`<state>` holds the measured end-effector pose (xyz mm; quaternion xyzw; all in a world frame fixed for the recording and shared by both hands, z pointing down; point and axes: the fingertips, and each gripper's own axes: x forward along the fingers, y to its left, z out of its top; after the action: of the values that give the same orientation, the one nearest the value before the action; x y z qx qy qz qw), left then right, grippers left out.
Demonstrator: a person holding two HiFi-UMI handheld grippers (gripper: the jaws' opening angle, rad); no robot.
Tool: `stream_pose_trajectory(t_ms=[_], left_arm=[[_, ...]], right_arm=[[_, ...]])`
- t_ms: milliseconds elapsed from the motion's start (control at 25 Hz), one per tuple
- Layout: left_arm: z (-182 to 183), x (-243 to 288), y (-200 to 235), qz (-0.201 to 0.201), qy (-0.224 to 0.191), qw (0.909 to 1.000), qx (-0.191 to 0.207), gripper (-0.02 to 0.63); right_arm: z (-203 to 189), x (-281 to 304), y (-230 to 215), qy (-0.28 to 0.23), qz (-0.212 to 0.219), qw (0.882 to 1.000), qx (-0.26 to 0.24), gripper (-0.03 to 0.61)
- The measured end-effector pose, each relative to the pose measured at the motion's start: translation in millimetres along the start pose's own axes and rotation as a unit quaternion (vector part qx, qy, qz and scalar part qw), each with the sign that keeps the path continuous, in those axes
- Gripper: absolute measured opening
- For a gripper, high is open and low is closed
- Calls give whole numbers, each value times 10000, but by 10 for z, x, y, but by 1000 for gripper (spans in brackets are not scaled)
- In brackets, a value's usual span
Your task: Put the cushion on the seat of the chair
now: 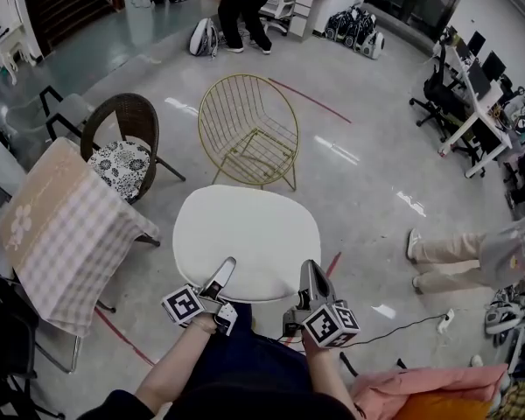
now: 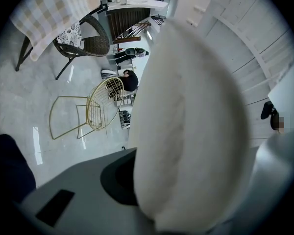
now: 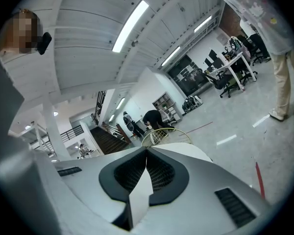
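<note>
A: Cushion, where?

B: The white round cushion (image 1: 245,234) is held up flat on the near side of the wire chair (image 1: 248,129). It's not on the seat yet. In the head view its far edge sits just in front of the wire chair's front legs.

A: Left gripper?

B: The left gripper (image 1: 227,266) is clamped on the cushion's near rim, on the left part. In its own view the white padding fills the space between the jaws, and the wire chair shows past it.

A: Right one?

B: The right gripper (image 1: 311,270) is clamped on the same near rim, further right. Its jaws are nearly together, with a thin white strip of the cushion's edge pinched between the pads. The wire chair is straight ahead beyond the cushion.

A: Anything else around?

B: There's a wicker chair (image 1: 127,122) just left of the wire chair, with a patterned pad (image 1: 120,166) on its seat. A checked cloth (image 1: 66,234) is draped over something left of the wire chair and nearer the camera. A red tape line (image 1: 308,100) runs on the floor (image 1: 367,182) behind and right of the wire chair. A person in beige trousers (image 1: 451,261) stands well to its right.
</note>
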<state>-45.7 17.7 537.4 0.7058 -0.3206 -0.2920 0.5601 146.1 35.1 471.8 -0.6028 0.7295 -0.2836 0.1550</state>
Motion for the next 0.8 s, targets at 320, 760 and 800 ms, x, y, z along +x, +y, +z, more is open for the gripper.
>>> stream_pose_trajectory(t_ms=[320,760,800], left_arm=[[103,82,-20,66,-22,9999,140,63],[341,619,78,30,-27,9996,269,63],[368,681,88,39,-24,9996,274,63]], right_arm=[[21,119,-38,10,-26,9999,137,15],[145,563,-312,10,-199,9994,272,15],[163,626,-337,15,-216,9993,296,15]])
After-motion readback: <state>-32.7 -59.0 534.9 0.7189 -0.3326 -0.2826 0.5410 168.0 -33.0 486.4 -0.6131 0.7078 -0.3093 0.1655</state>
